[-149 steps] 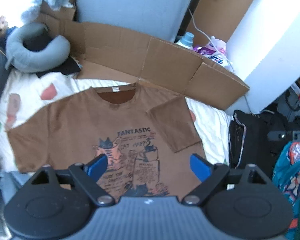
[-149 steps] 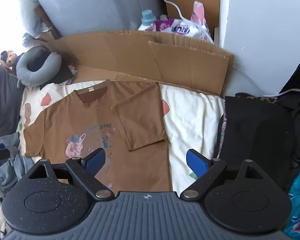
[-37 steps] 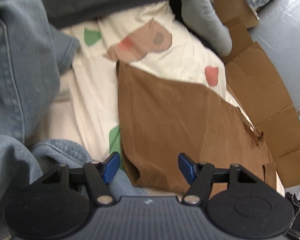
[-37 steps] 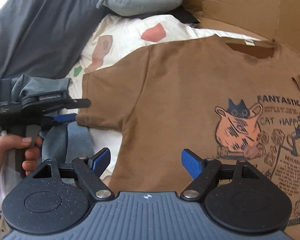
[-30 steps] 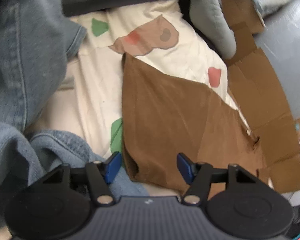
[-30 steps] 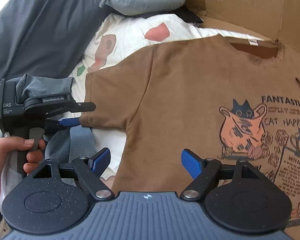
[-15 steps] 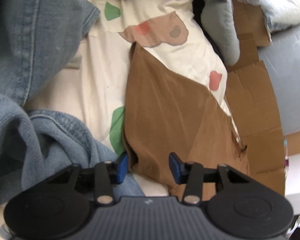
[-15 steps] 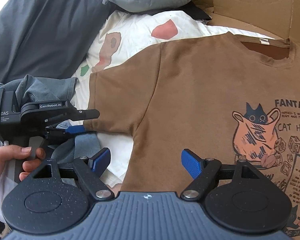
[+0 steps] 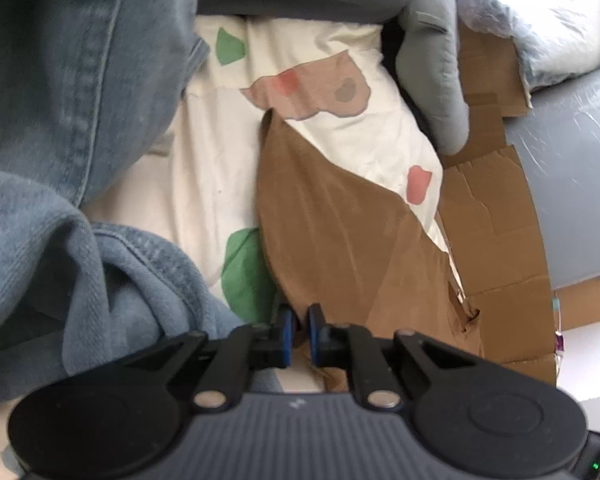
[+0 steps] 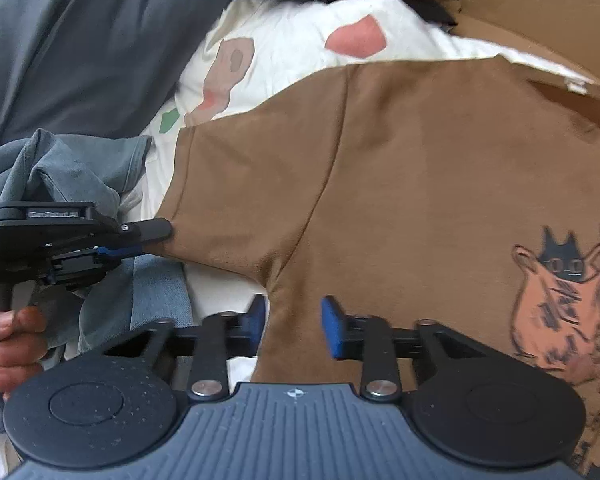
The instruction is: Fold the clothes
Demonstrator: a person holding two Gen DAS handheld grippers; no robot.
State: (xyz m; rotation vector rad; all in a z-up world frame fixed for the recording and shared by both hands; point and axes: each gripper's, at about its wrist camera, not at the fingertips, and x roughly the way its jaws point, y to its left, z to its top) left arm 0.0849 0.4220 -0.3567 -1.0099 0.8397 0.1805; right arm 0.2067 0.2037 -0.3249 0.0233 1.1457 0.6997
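A brown T-shirt [image 10: 420,180] with a cat print lies flat on a patterned white sheet [image 9: 212,160]. My left gripper [image 9: 299,332] is shut on the lower corner of the shirt's left sleeve cuff [image 9: 284,280]. The right wrist view shows it from the side, the left gripper [image 10: 148,242] pinching that cuff, with a hand [image 10: 12,336] on its handle. My right gripper [image 10: 294,322] hovers at the armpit, where the sleeve meets the shirt's side edge. Its jaws are closing, the shirt's edge lies between them, and the pads stand apart.
Crumpled blue jeans [image 9: 60,120] crowd the sheet to the left of the sleeve. A dark grey blanket [image 10: 80,40] and a grey neck pillow [image 9: 436,80] lie beyond. Flattened cardboard [image 9: 496,240] borders the shirt's collar side.
The left jaws have closed onto the sleeve cuff. The right gripper has dropped closer to the shirt's armpit and its jaws have narrowed.
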